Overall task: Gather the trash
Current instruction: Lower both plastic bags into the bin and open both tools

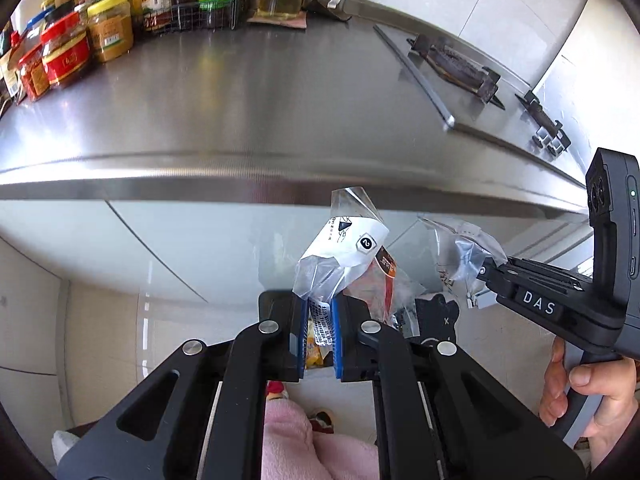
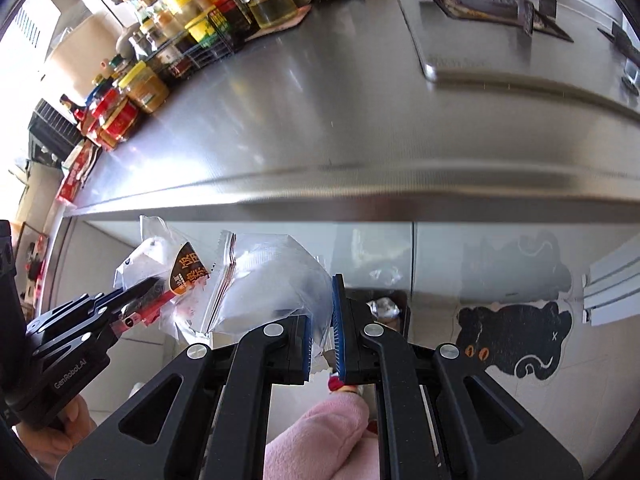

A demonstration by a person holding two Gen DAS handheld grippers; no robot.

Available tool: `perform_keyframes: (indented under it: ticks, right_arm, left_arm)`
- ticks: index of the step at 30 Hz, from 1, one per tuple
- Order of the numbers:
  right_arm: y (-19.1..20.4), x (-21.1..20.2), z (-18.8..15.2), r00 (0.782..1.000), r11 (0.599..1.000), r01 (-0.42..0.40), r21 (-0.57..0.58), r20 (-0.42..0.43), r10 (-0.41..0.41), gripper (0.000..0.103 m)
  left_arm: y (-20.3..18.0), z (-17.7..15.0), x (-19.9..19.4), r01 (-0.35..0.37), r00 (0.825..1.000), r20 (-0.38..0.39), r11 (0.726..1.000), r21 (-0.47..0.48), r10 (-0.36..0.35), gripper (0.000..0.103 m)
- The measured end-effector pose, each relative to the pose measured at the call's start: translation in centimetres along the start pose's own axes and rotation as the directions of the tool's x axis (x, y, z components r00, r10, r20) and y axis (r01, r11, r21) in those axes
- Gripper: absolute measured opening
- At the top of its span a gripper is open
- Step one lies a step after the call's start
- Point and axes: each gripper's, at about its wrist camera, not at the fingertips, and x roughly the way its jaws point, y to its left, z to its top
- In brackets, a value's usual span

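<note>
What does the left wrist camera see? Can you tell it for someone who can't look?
The left hand-held gripper is shut on a bunch of crumpled plastic wrappers, held just in front of a bare steel counter. On the right, a hand holds the right hand-held gripper, pinching a clear wrapper. Jars and bottles line the counter's far left.

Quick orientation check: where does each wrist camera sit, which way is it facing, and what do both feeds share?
Left wrist: on the left gripper, looking down past the steel counter; it holds plastic wrappers; right gripper and the person's hand show at right.
Right wrist: on the right gripper, same downward view, holding a clear bag; left gripper at left.
Shared: counter, condiment jars, stove grates, pink sleeve.
</note>
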Motion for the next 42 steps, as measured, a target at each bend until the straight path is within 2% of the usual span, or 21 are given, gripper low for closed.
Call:
perform_keyframes:
  ticks: [9,13,21,28,32,40,42]
  right_arm:
    - [-2.4,6.5,-3.6,0.99,0.998,0.045,0.037,-0.138,-0.04,0.011]
    - [-3.8,10.0,-5.1,0.979,0.994,0.07,0.084,-0.199,-0.052,0.011]
    - [-6.8,17.4,-8.0,0.961,0.976,0.11,0.188,-0.271,-0.056,0.011]
    - [-8.7,22.8,-9.0,0.954,0.96,0.13,0.248,-0.294,-0.054,0.011]
    - [-9.2,24.8,-9.0,0.96,0.948,0.112,0.298,-0.279,-0.025,0.011]
    - [-9.7,27.3,-8.4,0.958,0.928,0.118,0.354,-0.286,-0.013,0.014]
    - [-9.8,27.8,-8.3,0.954,0.924,0.119,0.364,-0.299,-0.005,0.015]
  left_arm:
    - [1.8,-4.7,7.2,-0.015,0.989,-0.146,0.999,-0.035,0.01,0.008]
    - [2.9,-6.8,11.4,-0.02,0.973,-0.229,0.998,-0.052,0.008,0.008]
    - [4.2,-10.1,19.1,-0.014,0.942,-0.335,0.998,-0.059,-0.007,0.008]
    - [4.8,-11.2,24.3,-0.002,0.925,-0.378,0.998,-0.06,-0.021,0.008]
    - [4.5,-11.5,26.6,0.016,0.921,-0.388,0.998,-0.057,-0.037,0.008]
    - [5.2,-11.5,28.3,0.038,0.915,-0.396,0.995,-0.094,-0.072,0.01]
    - [5.4,-11.4,28.3,0.04,0.914,-0.399,0.994,-0.102,-0.077,0.017]
